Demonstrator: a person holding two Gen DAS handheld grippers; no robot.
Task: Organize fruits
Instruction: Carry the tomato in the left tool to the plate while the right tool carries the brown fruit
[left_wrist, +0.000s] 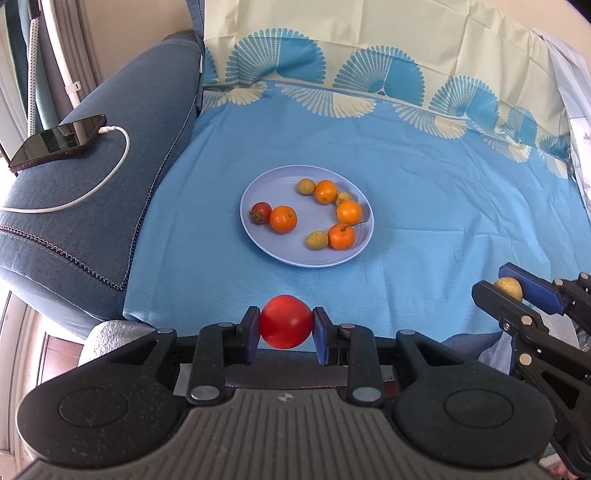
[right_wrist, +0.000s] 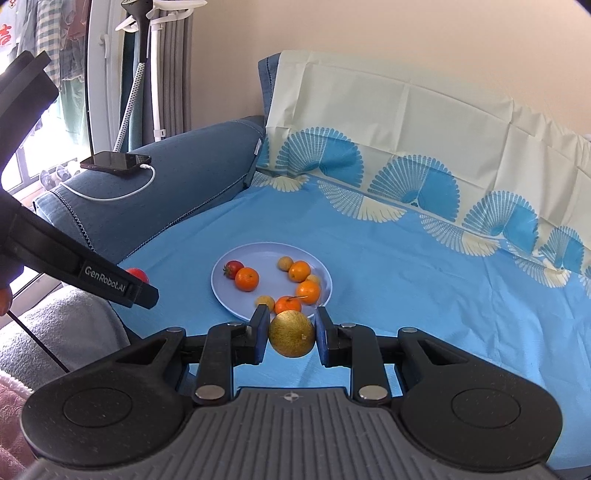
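A pale blue plate (left_wrist: 269, 184) lies on the blue cloth and shows in the right wrist view too (right_wrist: 266, 254). It holds several oranges (left_wrist: 283, 219), a small red tomato (left_wrist: 260, 212) and small yellow-brown fruits (left_wrist: 317, 240). My left gripper (left_wrist: 286, 325) is shut on a red tomato (left_wrist: 286, 321) near the cloth's front edge, short of the plate. My right gripper (right_wrist: 291, 334) is shut on a round yellow-brown fruit (right_wrist: 291, 333) just in front of the plate's near rim; it also shows at the right of the left wrist view (left_wrist: 513, 291).
A blue sofa armrest (left_wrist: 122, 155) stands to the left with a phone (left_wrist: 59, 142) and a white charging cable (left_wrist: 110, 173) on it. The patterned cloth climbs the backrest (left_wrist: 369, 44) behind the plate. A grey towel (right_wrist: 74, 325) lies at the front left.
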